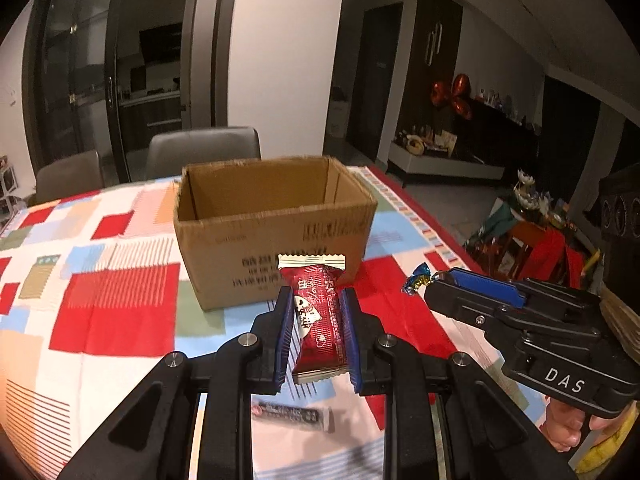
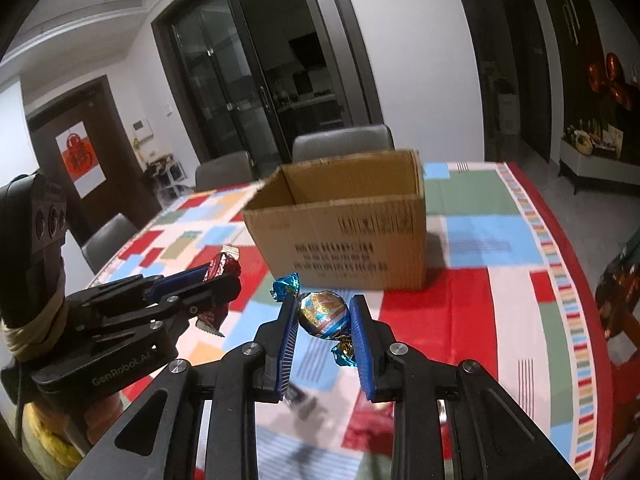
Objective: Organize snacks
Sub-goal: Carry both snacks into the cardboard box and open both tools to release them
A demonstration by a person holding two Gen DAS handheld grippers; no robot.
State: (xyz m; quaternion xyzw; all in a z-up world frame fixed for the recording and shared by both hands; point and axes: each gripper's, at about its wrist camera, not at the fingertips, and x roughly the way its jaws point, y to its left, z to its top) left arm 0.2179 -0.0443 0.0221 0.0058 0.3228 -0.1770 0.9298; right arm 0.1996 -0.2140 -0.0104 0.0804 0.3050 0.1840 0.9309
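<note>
Left gripper: clamped on a red snack bar, pads on its long edges, bar standing up out of the jaws, well above the patterned tablecloth. Cardboard box just ahead, open-topped, nothing visible inside. Right gripper: pinched on a round foil candy, twisted blue ends sticking out above and below.

Likely risks: round candy squirting out of flat pads on a jolt; tall bar catching the near box wall on a low approach; grippers colliding, being close side by side and bound for one opening.

Left wrist view only: a dark wrapped snack lying on the cloth under the gripper, sharp enough to recognise. Right wrist view only: the candy's grip up close; same snack a mere blur.
</note>
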